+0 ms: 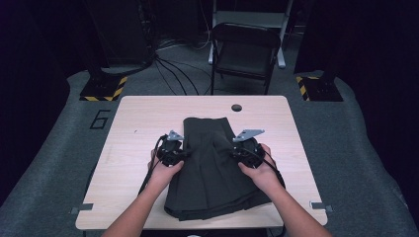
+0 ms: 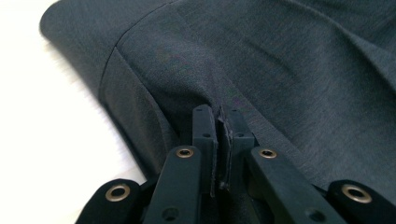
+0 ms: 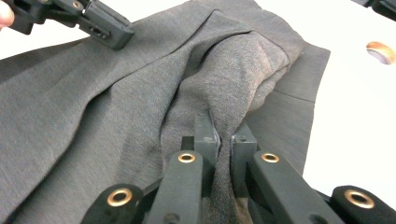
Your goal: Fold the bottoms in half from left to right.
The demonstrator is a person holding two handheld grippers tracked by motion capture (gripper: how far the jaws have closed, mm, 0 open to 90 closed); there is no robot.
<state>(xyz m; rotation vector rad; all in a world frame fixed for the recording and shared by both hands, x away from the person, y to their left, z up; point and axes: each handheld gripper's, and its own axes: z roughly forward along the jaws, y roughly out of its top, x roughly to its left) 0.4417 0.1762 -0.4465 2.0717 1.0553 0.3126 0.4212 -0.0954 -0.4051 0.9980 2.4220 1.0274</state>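
A dark grey folded garment (image 1: 210, 168) lies on the light wooden table (image 1: 138, 123), its narrow end toward the far side. My left gripper (image 1: 185, 152) pinches the garment's left edge; in the left gripper view the jaws are shut on a fold of the cloth (image 2: 205, 65), with my left gripper (image 2: 219, 116) lifting it into a ridge. My right gripper (image 1: 232, 150) holds the right edge. In the right gripper view my right gripper (image 3: 223, 133) is shut on a raised fold of the garment (image 3: 233, 70), and the left gripper's jaws (image 3: 107, 30) show at the upper left.
A round cable hole (image 1: 236, 107) sits near the table's far edge. A black folding chair (image 1: 244, 52) stands behind the table, with cables (image 1: 173, 74) on the floor. Bare tabletop lies left and right of the garment.
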